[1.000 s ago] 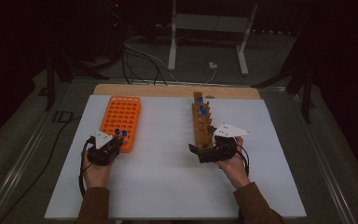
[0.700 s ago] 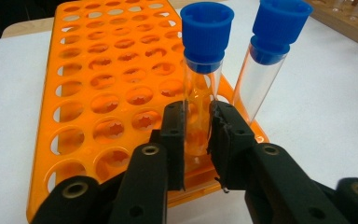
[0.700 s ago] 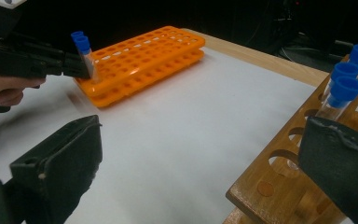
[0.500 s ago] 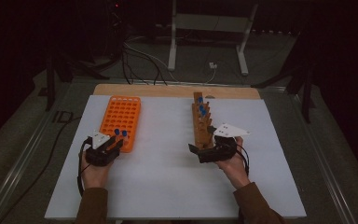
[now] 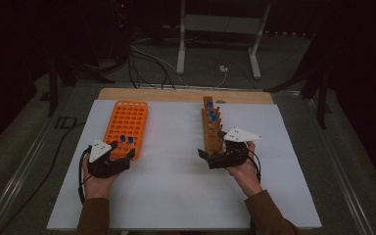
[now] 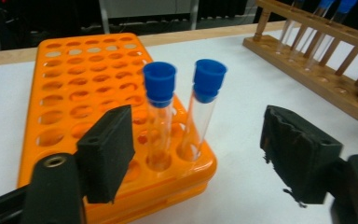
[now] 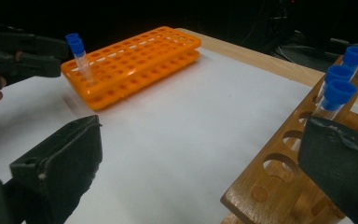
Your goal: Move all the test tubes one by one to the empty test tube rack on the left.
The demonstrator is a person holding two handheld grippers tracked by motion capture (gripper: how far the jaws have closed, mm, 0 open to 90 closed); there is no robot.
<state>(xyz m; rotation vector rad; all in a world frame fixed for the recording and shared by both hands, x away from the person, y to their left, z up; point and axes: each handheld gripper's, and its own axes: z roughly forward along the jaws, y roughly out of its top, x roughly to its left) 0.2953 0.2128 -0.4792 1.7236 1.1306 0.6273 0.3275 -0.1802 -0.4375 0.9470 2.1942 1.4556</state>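
1. Two blue-capped tubes (image 6: 182, 112) stand upright, side by side, in the near corner holes of the orange rack (image 6: 88, 93); both are seated, caps clear of the holes, so they look finished with.
2. Your left tongs (image 6: 198, 154) have just been opening: pads apart, flanking the two tubes, touching neither. Nothing held. Reads as a release after seating a tube.
3. In the high view the left tongs (image 5: 120, 155) sit at the rack's near end (image 5: 126, 122), hand low on the worktop (image 5: 176, 186).
4. Your right tongs (image 7: 205, 177) are apart too, empty, parked at the near end of the wooden rack (image 7: 279, 177), likely lined up for the next pick.
5. Wooden rack carries three more blue-capped tubes (image 7: 338, 86) toward its far end; near holes are bare, so work looks like moving tubes wood to orange, two done.
6. Both racks lie lengthwise, well apart, one per hand, which keeps reaches short.
7. Writing: faint marks on the grey floor left of the worktop, not legible. No labels readable on racks or tubes.
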